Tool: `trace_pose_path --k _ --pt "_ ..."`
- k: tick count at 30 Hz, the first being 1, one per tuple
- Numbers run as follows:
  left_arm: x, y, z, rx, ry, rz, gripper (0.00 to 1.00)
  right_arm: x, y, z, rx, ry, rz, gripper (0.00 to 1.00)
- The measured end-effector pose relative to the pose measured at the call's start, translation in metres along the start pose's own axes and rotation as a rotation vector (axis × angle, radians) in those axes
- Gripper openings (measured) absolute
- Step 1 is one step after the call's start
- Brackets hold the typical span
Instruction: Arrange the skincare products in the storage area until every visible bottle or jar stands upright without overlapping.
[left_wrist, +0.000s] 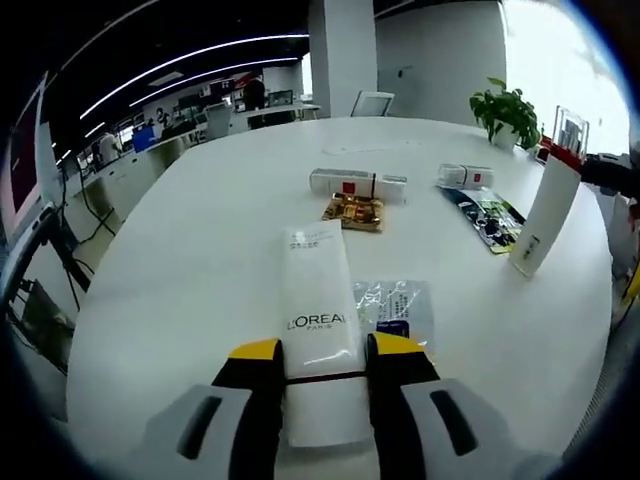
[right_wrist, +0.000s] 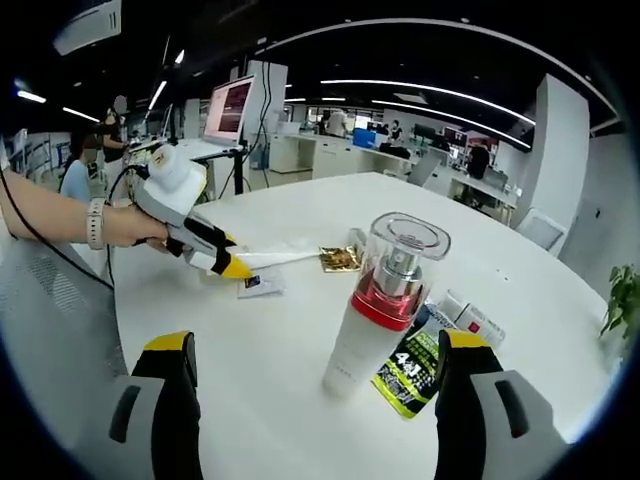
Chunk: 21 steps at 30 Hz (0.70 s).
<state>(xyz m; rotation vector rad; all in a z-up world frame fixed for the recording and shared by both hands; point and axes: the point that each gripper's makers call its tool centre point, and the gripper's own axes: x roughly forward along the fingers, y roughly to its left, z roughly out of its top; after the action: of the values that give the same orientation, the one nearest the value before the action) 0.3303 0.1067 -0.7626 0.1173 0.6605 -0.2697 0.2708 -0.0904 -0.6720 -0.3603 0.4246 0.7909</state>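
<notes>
My left gripper (left_wrist: 325, 352) is shut on a white L'Oreal tube (left_wrist: 318, 290), which points away from me low over the white table (left_wrist: 200, 260). In the right gripper view that left gripper (right_wrist: 222, 262) is held by a hand, with the tube (right_wrist: 285, 257) sticking out flat. A white bottle (right_wrist: 383, 305) with a red collar and clear cap stands upright between the wide-apart jaws of my open right gripper (right_wrist: 320, 348), touching neither. The same bottle (left_wrist: 545, 215) stands at the right in the left gripper view.
A white box with a red mark (left_wrist: 357, 185) lies flat beyond a gold sachet (left_wrist: 353, 212). A small white tube (left_wrist: 465, 177), a dark green sachet (left_wrist: 487, 215) and a clear sachet (left_wrist: 393, 303) lie nearby. A potted plant (left_wrist: 507, 110) stands at the far edge.
</notes>
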Motion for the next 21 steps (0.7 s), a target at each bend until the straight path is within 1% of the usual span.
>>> trace_pose_path --k 1,5,6,7,10,11,12,15,17,19,21 --pt "0.0 0.0 0.0 -0.011 -0.001 0.001 0.27 0.0 -0.001 0.0 0.002 -0.001 -0.002 1.0" --pt "-0.003 -0.003 -0.001 -0.007 0.011 -0.011 0.27 -0.002 -0.002 0.003 0.009 -0.012 -0.007 0.99" --pt "-0.004 -0.005 0.0 0.008 0.003 -0.018 0.27 -0.002 -0.002 0.003 0.009 -0.011 -0.006 1.0" --pt "-0.004 -0.008 -0.001 0.017 0.008 -0.022 0.27 -0.002 -0.002 0.003 0.006 -0.011 -0.006 1.0" --pt "-0.003 -0.009 0.0 0.028 0.014 -0.038 0.26 -0.002 -0.004 0.003 0.003 -0.015 -0.011 1.0" --pt "-0.003 -0.011 0.0 0.046 0.019 -0.042 0.26 -0.003 -0.004 0.004 0.005 -0.016 -0.011 1.0" --pt "-0.003 -0.009 0.001 0.054 0.023 -0.046 0.26 -0.003 -0.005 0.004 0.01 -0.017 -0.014 1.0" --pt "-0.006 -0.011 0.002 0.05 0.029 -0.057 0.26 -0.004 -0.006 0.004 0.02 -0.024 -0.018 0.99" --pt "-0.009 -0.016 0.004 0.071 0.038 -0.067 0.26 -0.004 -0.006 0.005 0.03 -0.029 -0.013 0.99" --pt "-0.01 -0.016 0.006 0.072 0.043 -0.073 0.26 -0.004 -0.005 0.005 0.033 -0.033 -0.01 0.99" --pt "-0.014 -0.021 0.009 0.075 0.044 -0.08 0.26 -0.004 -0.005 0.003 0.028 -0.023 -0.01 0.99"
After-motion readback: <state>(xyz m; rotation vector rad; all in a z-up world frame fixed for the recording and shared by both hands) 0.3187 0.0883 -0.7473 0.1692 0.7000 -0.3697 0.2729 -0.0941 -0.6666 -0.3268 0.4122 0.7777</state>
